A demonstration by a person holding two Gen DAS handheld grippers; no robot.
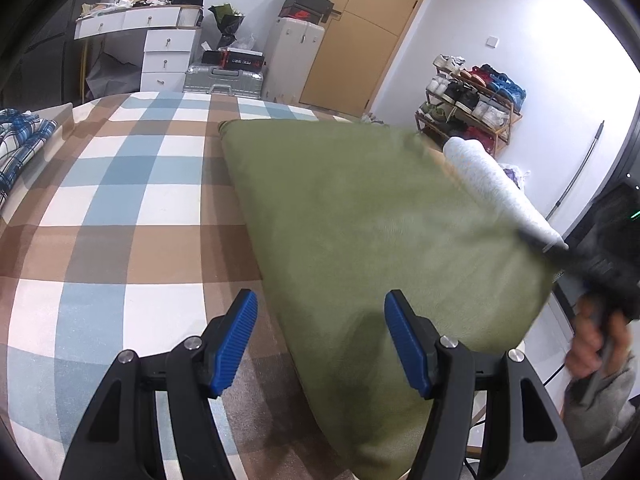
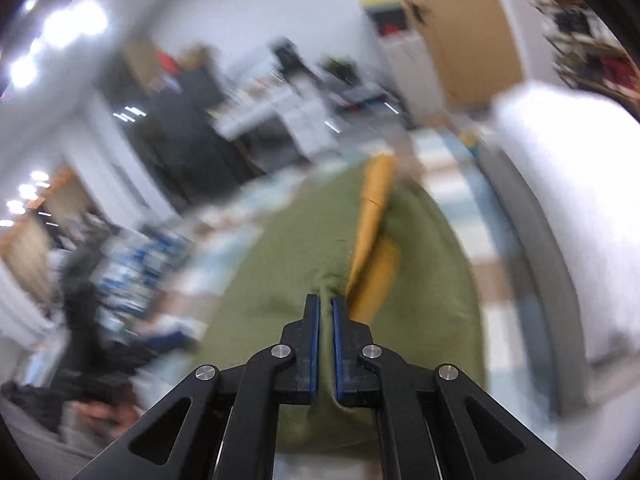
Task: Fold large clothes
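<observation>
Left claw [image 1: 320, 340]: released, hovering over the near edge of the garment.
Right claw [image 2: 326, 312]: clenched on a bunched fold of green cloth.
Green garment [image 1: 360, 208]: spread on the checked bed [image 1: 120, 200].

A large garment [image 1: 360, 216] lies along the bed's [image 1: 120, 200] right edge; a folded shirt [image 1: 20, 140] rests at its left edge, drawers [image 1: 166, 56] beyond its far edge.

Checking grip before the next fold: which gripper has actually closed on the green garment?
The right gripper: it is pinched shut on the green garment. The left gripper is open above the cloth, gripping nothing.
</observation>
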